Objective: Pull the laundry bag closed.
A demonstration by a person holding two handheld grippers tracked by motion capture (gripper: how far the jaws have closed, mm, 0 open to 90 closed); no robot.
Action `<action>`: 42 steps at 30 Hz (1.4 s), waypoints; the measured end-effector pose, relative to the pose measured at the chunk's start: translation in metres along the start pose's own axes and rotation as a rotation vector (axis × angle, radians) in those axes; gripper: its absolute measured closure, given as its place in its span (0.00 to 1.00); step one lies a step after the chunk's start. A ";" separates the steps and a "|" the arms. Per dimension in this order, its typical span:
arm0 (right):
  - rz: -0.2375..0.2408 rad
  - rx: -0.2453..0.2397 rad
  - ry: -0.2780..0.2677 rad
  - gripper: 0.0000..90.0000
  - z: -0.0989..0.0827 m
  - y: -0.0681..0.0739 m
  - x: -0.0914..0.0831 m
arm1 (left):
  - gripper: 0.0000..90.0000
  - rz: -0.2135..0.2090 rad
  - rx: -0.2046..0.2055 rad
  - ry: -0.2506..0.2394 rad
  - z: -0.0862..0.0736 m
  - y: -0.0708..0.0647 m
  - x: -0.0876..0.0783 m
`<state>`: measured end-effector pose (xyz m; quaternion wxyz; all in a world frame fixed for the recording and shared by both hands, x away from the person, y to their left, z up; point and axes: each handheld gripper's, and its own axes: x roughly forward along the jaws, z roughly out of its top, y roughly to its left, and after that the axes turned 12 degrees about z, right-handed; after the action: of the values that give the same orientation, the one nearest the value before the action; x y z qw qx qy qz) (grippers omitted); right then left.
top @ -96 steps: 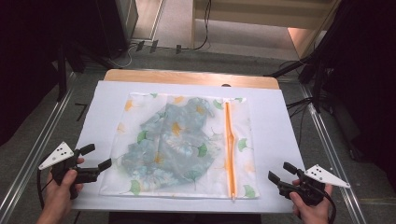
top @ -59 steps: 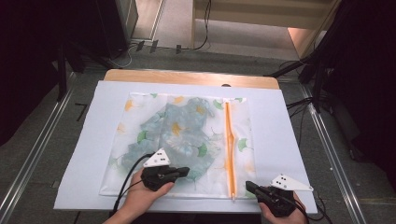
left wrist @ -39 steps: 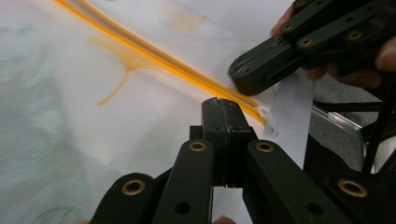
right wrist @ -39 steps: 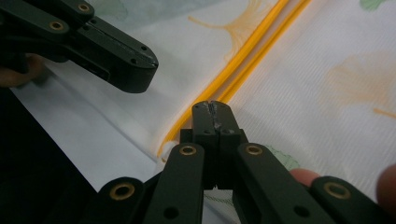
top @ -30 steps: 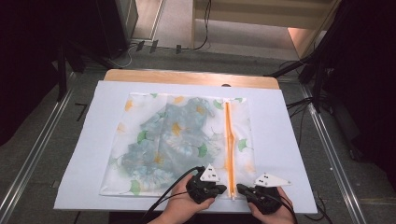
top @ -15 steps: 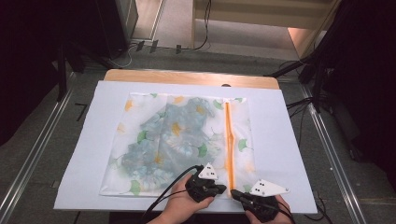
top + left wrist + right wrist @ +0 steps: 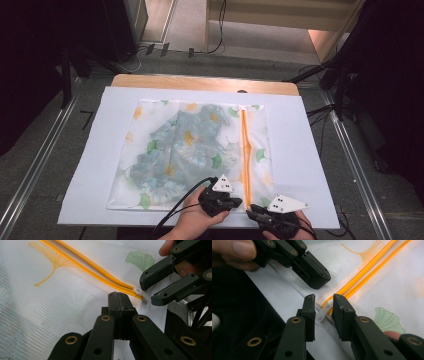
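The white plastic zipper pull (image 7: 322,312) sits at the near end of the mesh laundry bag's orange zipper (image 7: 245,150), between the right gripper's (image 7: 323,305) jaws, which have just been opening; the left gripper (image 7: 119,298), closed, presses the mesh just beside it.

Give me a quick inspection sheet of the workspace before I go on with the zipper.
Surface: white sheet over a wooden table.
Job's things: mesh bag lies flat with cloth inside; orange zipper open, white pull at its near end.
Clutter: nothing seen.
Grippers: left gripper shut, tips on the mesh beside the zipper end; right gripper has just been opening, jaws either side of the pull, not pressing it.
Cables: black ones trail from both grippers; more lie on the floor.
Surroundings: metal rails, dark stands at both sides.
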<state>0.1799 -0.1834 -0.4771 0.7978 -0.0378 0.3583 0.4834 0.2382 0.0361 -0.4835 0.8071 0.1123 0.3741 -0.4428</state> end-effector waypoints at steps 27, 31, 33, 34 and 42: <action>-0.079 -0.047 -0.028 1.00 0.002 0.002 -0.009 | 1.00 -0.012 -0.020 0.005 0.000 0.002 0.000; -0.071 -0.040 -0.025 0.93 0.002 0.002 -0.008 | 1.00 -0.014 -0.019 0.005 0.000 0.002 0.000; -0.080 -0.033 -0.018 0.89 0.001 0.002 -0.007 | 1.00 -0.014 -0.019 0.005 0.000 0.002 0.000; -0.053 -0.023 -0.001 0.86 0.000 0.000 -0.005 | 1.00 -0.014 -0.020 0.005 0.000 0.002 0.000; -0.085 -0.062 0.044 0.94 0.000 0.003 -0.001 | 1.00 -0.015 -0.020 0.005 0.000 0.002 0.000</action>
<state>0.1767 -0.1827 -0.4755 0.8078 -0.0885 0.3587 0.4592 0.2401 0.0371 -0.4840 0.8039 0.1027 0.3815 -0.4446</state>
